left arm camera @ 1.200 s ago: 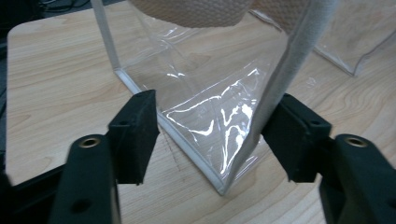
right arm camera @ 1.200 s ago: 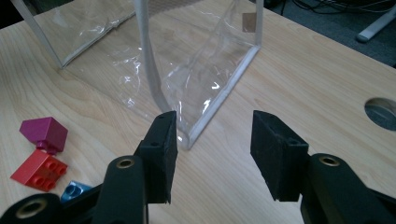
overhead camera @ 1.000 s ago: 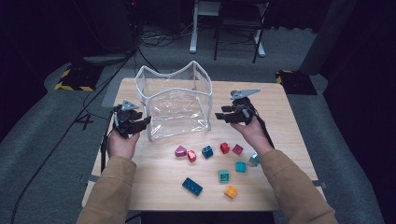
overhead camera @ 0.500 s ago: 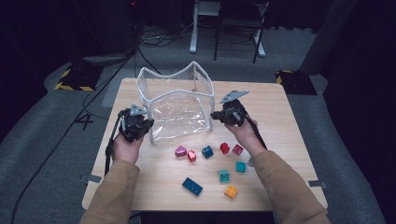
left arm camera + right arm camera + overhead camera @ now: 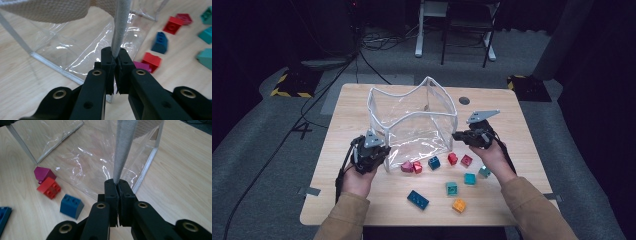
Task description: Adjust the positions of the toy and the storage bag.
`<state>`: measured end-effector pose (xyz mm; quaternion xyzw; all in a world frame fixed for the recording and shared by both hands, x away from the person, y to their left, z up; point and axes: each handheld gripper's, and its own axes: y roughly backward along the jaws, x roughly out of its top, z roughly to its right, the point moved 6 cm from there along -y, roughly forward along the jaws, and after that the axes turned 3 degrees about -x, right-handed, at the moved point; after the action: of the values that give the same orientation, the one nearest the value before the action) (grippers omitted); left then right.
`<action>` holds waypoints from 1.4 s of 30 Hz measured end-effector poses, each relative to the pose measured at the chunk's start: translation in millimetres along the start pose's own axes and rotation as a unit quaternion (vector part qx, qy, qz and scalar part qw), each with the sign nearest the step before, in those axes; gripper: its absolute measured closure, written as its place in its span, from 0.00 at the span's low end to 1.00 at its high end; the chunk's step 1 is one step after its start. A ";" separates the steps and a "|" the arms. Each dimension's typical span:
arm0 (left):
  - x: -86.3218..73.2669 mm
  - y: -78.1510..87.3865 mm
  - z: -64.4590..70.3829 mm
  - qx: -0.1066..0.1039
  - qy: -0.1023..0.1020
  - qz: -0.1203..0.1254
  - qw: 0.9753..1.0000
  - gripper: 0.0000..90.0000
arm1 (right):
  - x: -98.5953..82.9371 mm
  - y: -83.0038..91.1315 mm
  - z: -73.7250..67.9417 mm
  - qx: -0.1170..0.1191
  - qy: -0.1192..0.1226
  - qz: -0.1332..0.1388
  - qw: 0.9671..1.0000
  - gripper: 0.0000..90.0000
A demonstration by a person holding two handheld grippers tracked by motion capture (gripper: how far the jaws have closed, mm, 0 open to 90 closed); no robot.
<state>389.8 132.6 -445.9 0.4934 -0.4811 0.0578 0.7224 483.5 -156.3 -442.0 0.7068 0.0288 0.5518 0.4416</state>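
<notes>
We pinch the clear bag's near rim from both sides.

Our left gripper [image 5: 379, 150] and right gripper [image 5: 458, 136] each clamp the grey trim of the clear plastic bag [image 5: 414, 122], standing mid-table behind scattered toy bricks [image 5: 452, 188].

Glossy clear plastic bag [image 5: 417, 125] (woven cloth trim), matt wood table [image 5: 362, 200].

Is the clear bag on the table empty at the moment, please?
Empty: through the clear bag only bare tabletop shows, and the blocks lie outside on the table.
</notes>
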 end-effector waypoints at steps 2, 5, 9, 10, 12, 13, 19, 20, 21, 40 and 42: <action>-1.6 0.4 10.4 -0.010 -0.005 0.002 1.000 0.96 | -6.7 7.8 -0.1 0.001 -0.001 0.000 1.000 0.97; -3.0 0.0 23.7 -0.029 -0.003 0.006 1.000 0.96 | -19.1 21.6 -1.2 0.002 -0.008 0.002 1.000 0.97; -3.5 -1.4 43.0 -0.052 -0.017 0.008 0.998 0.96 | -40.0 44.2 -3.3 0.005 -0.019 0.008 1.000 0.97; -3.5 -1.4 43.0 -0.052 -0.017 0.008 0.998 0.96 | -40.0 44.2 -3.3 0.005 -0.019 0.008 1.000 0.97; -4.3 -1.5 56.3 -0.065 -0.025 0.007 0.998 0.96 | -49.8 55.1 -4.7 0.005 -0.025 0.010 1.000 0.97; -4.7 -1.2 59.8 -0.068 -0.028 0.007 0.997 0.96 | -52.5 58.6 -5.6 0.004 -0.025 0.009 1.000 0.97; -8.4 1.6 72.5 -0.083 -0.033 0.007 0.996 0.96 | -63.7 72.1 -10.5 0.006 -0.028 0.007 1.000 0.97; -8.9 1.8 73.6 -0.084 -0.034 0.009 0.996 0.95 | -66.0 74.9 -11.8 0.005 -0.027 0.007 1.000 0.97; -9.6 2.4 74.3 -0.085 -0.036 0.008 0.996 0.95 | -66.0 74.9 -11.8 0.005 -0.027 0.007 1.000 0.97; -52.0 12.0 35.1 -0.031 -0.038 -0.012 0.999 0.36 | -92.3 98.7 1.6 -0.034 -0.062 0.050 0.996 0.52; -60.6 8.3 30.0 -0.028 -0.033 -0.019 0.999 0.36 | -106.0 98.7 7.3 -0.044 -0.073 0.044 0.995 0.52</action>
<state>333.8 137.5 -484.5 0.4837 -0.4965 0.0147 0.7206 404.0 -276.6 -457.3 0.7260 -0.0591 0.5183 0.4481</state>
